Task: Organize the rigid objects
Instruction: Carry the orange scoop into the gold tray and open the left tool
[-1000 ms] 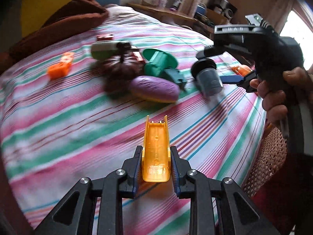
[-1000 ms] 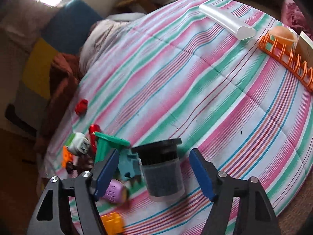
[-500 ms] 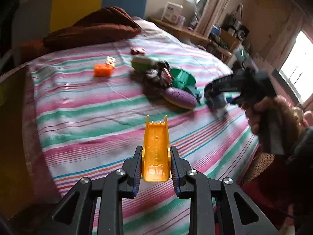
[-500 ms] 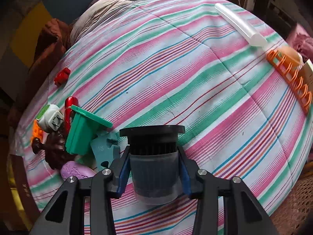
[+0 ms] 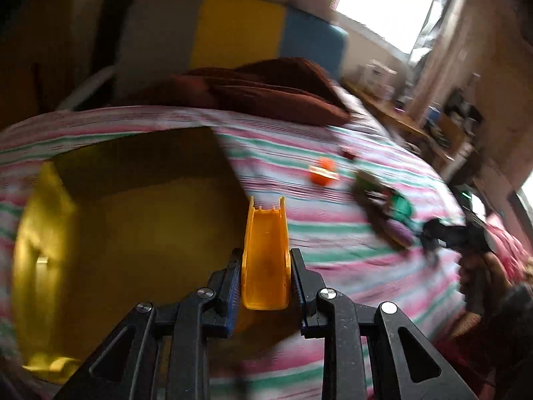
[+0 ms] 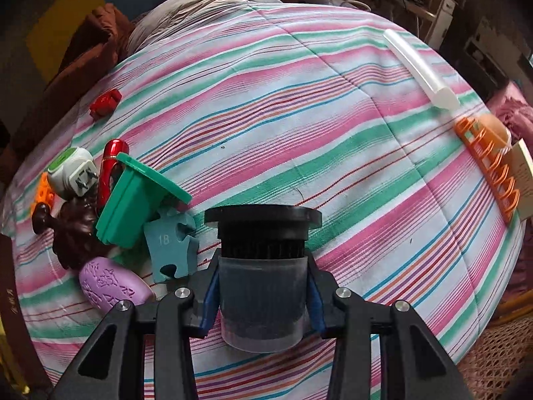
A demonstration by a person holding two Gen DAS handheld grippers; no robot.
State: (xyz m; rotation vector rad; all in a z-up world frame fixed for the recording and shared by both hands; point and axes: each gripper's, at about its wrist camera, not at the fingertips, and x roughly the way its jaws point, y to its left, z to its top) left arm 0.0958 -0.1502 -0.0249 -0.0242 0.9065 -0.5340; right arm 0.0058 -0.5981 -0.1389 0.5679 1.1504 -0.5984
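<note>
My left gripper (image 5: pixel 266 286) is shut on an orange toy slide piece (image 5: pixel 265 256) and holds it at the right rim of an open yellow box (image 5: pixel 110 233) on the striped bed. My right gripper (image 6: pixel 263 295) is shut on a grey jar with a black lid (image 6: pixel 263 266), above the bedspread. A pile lies to its left: green cup (image 6: pixel 136 196), teal puzzle piece (image 6: pixel 170 250), purple oval (image 6: pixel 110 286), brown figure (image 6: pixel 73 230), red tube (image 6: pixel 110 170), white plug (image 6: pixel 71 175). The right gripper (image 5: pixel 456 233) also shows blurred in the left wrist view.
A red brick (image 6: pixel 105 104) and an orange block (image 5: pixel 322 175) lie apart on the bedspread (image 6: pixel 299 140). A clear tube (image 6: pixel 419 70) and an orange rack (image 6: pixel 486 163) sit at the bed's right edge. A brown blanket (image 5: pixel 266 90) lies at the head.
My left gripper has swung left with the slide piece, bringing the yellow box into view. My right gripper closed on the jar and holds it.
</note>
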